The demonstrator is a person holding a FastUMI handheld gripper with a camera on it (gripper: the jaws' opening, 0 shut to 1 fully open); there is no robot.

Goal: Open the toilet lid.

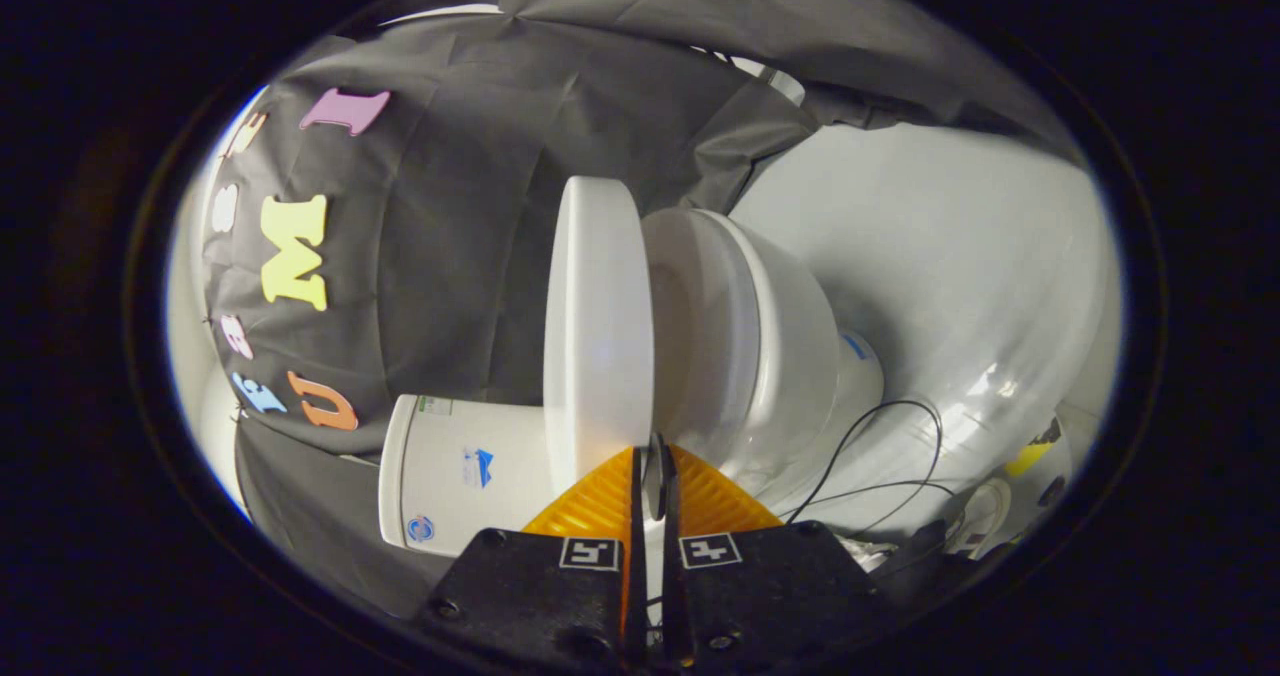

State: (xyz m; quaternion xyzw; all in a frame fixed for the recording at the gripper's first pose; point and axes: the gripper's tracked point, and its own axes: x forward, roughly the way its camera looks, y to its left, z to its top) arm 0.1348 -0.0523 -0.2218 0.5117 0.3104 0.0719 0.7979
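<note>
The view is rolled on its side, so the white toilet lies sideways in it. The toilet lid [598,326] is lifted well off the seat and bowl [745,341], with a wide gap between them, and leans back toward the tank [450,471]. My gripper [655,461] sits at the lid's front rim. Its two fingers are pressed close together, with a thin sliver of the rim pinched between them.
Black cloth hangs behind the tank and lid. A pale floor stretches beyond the bowl. Thin black cables [880,456] loop over the floor beside the toilet's base, near some small items [985,516].
</note>
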